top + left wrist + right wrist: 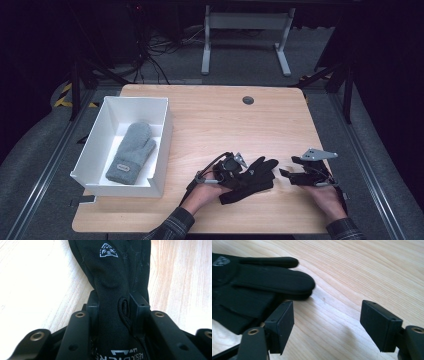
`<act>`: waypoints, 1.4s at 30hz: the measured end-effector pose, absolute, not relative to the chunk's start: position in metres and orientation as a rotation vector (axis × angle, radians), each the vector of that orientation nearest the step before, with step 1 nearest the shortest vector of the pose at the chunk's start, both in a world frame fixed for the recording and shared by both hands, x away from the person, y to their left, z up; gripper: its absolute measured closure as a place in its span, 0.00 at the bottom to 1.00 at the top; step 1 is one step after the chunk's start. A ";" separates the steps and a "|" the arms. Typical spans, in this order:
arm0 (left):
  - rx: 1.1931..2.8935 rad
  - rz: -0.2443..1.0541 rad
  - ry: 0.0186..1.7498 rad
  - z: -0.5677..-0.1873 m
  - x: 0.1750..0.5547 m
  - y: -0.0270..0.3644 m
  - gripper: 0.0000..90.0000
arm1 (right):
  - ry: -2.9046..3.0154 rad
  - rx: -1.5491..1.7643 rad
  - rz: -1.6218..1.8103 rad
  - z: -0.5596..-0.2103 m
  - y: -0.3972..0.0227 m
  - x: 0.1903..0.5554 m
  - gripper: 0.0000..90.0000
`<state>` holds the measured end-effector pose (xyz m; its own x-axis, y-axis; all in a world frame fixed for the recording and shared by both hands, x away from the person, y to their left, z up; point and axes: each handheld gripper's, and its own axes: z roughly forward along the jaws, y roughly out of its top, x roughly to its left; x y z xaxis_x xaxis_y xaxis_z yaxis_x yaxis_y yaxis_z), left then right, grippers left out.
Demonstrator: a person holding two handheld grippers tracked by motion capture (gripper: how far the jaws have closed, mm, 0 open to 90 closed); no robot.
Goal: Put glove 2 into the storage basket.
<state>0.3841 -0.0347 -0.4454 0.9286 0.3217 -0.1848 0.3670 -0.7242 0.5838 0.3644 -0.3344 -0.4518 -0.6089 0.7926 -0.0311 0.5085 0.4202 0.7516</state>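
Pale wood grain runs across the worktop (pixel 210 120), which stands on a grey floor with dark surroundings. On its near edge the left gripper (pixel 113 307) is clamped on the black glove (pixel 112 272) – both jaws press into the cuff end, bunching the fabric between them, while the rest of the glove lies flat on the wood, its fingers spread toward the right. Just beyond those fingertips the right gripper (pixel 327 317) has its jaws spread wide with bare wood between them – it holds nothing, and one jaw sits just beside the glove's fingers. Farther left, well apart from both hands, a white box (pixel 95 140) rests at the worktop's left edge with a grey mitten (pixel 131 152) lying inside it, cuff toward the person.
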 end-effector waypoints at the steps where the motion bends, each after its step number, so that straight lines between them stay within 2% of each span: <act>1: 2.431 -0.088 0.492 -0.443 0.383 -0.034 0.76 | 2.292 1.119 1.019 -0.453 -0.336 0.365 0.30; 17: 2.328 -0.049 0.643 -0.392 0.381 0.008 0.76 | 2.300 1.165 0.964 -0.465 -0.337 0.370 0.28; 19: 2.309 -0.029 0.666 -0.382 0.382 0.017 0.76 | 2.299 1.164 0.967 -0.465 -0.336 0.370 0.27; 23: 2.265 0.006 0.701 -0.362 0.383 0.035 0.76 | 2.278 1.175 0.974 -0.468 -0.336 0.371 0.17; 32: 2.199 0.119 0.828 -0.316 0.388 0.081 0.76 | 2.274 1.183 0.970 -0.469 -0.336 0.371 0.14; 42: 2.124 0.212 0.949 -0.292 0.393 0.129 0.76 | 2.272 1.188 0.969 -0.469 -0.336 0.371 0.14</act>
<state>0.3934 0.1292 -0.2920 0.7068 0.6905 -0.1536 0.5597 -0.4132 0.7183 0.3712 -0.3362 -0.4686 -0.5597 0.8282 -0.0287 0.5523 0.3987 0.7322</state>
